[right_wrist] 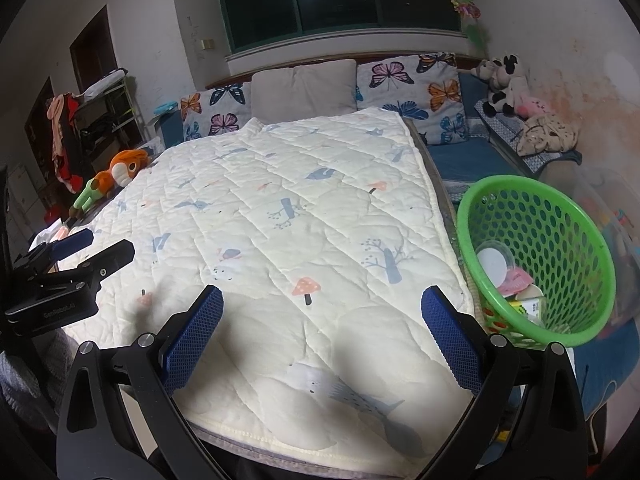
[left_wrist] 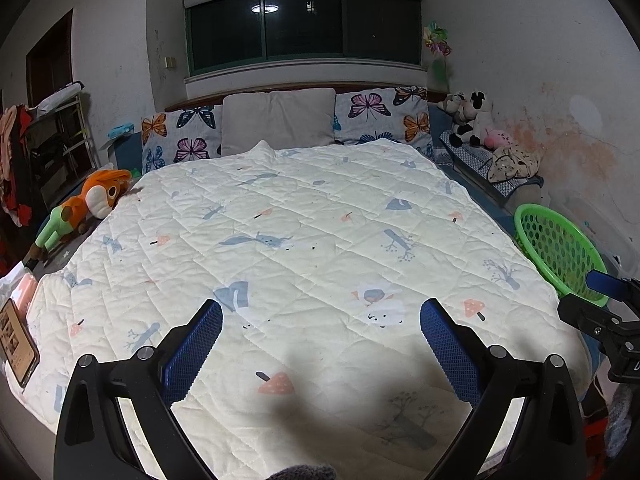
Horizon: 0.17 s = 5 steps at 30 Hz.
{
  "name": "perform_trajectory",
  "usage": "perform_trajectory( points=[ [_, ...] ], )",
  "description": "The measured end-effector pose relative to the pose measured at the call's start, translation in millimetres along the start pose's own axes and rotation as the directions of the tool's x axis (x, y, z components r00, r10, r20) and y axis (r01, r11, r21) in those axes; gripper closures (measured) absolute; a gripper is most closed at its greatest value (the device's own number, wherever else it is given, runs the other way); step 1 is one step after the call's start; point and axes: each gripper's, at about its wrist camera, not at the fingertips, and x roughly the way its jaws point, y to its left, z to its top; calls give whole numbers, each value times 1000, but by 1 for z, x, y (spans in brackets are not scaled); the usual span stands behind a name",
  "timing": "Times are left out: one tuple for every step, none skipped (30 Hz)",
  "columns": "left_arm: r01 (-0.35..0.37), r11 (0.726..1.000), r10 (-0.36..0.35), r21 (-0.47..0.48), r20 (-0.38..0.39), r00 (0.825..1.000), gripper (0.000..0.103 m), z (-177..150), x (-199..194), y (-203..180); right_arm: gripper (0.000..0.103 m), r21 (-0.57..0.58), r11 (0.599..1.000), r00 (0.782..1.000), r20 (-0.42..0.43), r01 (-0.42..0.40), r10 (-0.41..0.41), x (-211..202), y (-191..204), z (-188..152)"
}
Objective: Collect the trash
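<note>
A green perforated basket (right_wrist: 568, 216) leans at the bed's right side, also at the right edge of the left wrist view as the basket (left_wrist: 560, 248). Inside it lie a white round lid (right_wrist: 493, 264), a pink wrapper (right_wrist: 516, 282) and a yellow-green carton (right_wrist: 528, 307). My right gripper (right_wrist: 322, 308) hangs open over the cream quilt (right_wrist: 320, 208), left of the basket, with nothing between its blue pads. My left gripper (left_wrist: 322, 322) is open and empty above the quilt's near half (left_wrist: 300, 240). Each gripper shows in the other's view at the frame edge.
An orange plush toy (left_wrist: 92, 200) lies at the bed's left edge. Butterfly pillows (left_wrist: 380, 116) and a grey pillow (left_wrist: 278, 120) line the headboard. Soft toys (left_wrist: 472, 120) sit on a side ledge at right. A phone (left_wrist: 16, 344) and packets rest at the near left.
</note>
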Motion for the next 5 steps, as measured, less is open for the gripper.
perform_trajectory(
  points=[
    [-1, 1000, 1, 0, -1, 1000, 7, 0, 1, 1, 5, -1, 1000, 1000, -1, -1, 1, 0, 0, 0],
    [-1, 1000, 1, -2, -4, 1000, 7, 0, 1, 1, 5, -2, 1000, 1000, -2, -2, 2, 1, 1, 0],
    [0, 1000, 0, -3, -5, 1000, 7, 0, 2, 2, 5, -3, 1000, 1000, -2, -2, 2, 2, 2, 0],
    [0, 1000, 0, -4, -5, 1000, 7, 0, 2, 2, 5, -4, 1000, 1000, -2, -3, 3, 2, 2, 0],
    [0, 1000, 0, -2, -5, 1000, 7, 0, 2, 2, 5, -4, 1000, 1000, -3, -4, 4, 2, 2, 0]
  ],
)
